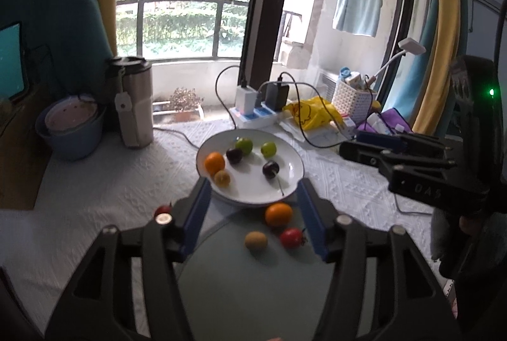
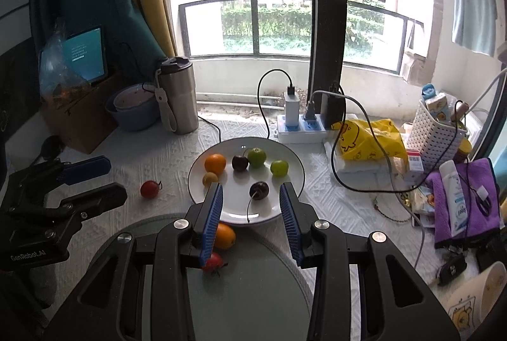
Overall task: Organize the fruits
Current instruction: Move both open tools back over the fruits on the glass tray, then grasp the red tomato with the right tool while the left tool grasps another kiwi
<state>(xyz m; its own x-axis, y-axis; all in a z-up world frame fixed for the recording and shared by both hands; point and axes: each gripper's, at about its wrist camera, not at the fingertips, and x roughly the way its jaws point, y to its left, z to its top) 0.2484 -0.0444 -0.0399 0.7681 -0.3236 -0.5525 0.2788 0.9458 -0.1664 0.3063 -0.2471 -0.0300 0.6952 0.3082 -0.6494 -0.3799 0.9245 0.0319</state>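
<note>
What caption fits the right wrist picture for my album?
Open right tool hovers over a white plate of fruit, with a red tomato alone on the tablecloth.

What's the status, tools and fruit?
Left tool and right tool both open, empty. Six fruits on white plate. One tomato loose on cloth. Nothing blocking.

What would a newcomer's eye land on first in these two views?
Probably the white plate at the table's centre, holding an orange, two green fruits, two dark cherries and a small yellow fruit. Just nearer sits a grey round tray with another orange, a red tomato and a brown fruit. One tomato lies alone on the cloth.
</note>
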